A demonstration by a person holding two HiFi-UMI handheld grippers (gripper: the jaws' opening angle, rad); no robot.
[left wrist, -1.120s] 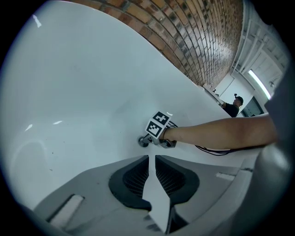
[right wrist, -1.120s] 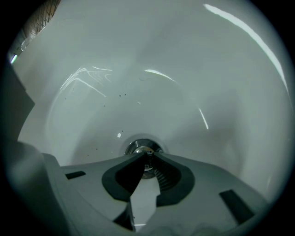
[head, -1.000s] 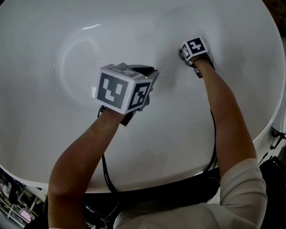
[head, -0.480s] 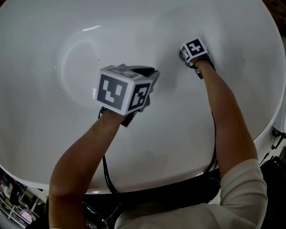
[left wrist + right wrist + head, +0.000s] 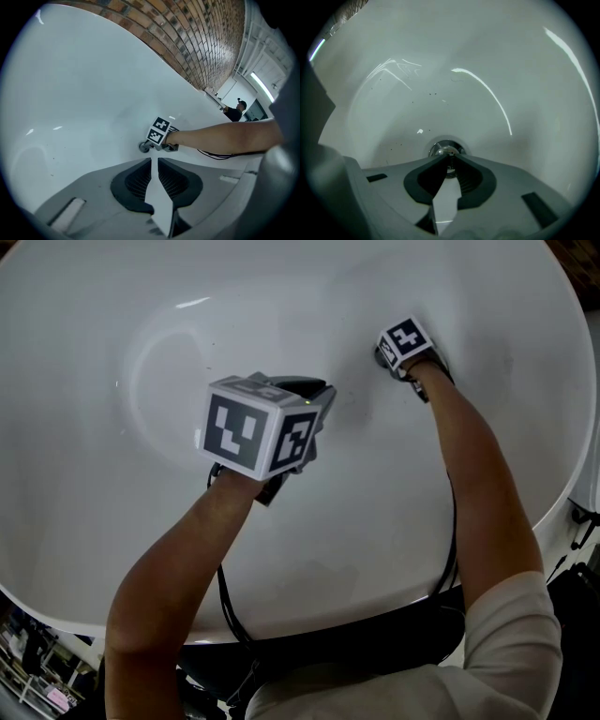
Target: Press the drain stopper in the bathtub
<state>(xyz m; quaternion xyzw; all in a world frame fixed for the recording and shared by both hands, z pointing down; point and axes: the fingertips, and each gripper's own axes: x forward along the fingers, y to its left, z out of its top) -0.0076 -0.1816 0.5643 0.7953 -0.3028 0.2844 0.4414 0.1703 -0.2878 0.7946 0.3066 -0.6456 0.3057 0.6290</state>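
The chrome drain stopper sits at the bottom of the white bathtub. My right gripper is shut, and its closed tips rest on the stopper's near edge. In the head view this gripper reaches deep into the tub at upper right and hides most of the stopper. The left gripper view shows the stopper as a small metal disc just under the right gripper's marker cube. My left gripper is shut on nothing and hovers over the tub floor, left of and nearer than the right one.
The tub's smooth curved wall rises all round. A brick wall stands behind the tub. A person stands far off in the room. Black cables trail from both grippers over the near rim.
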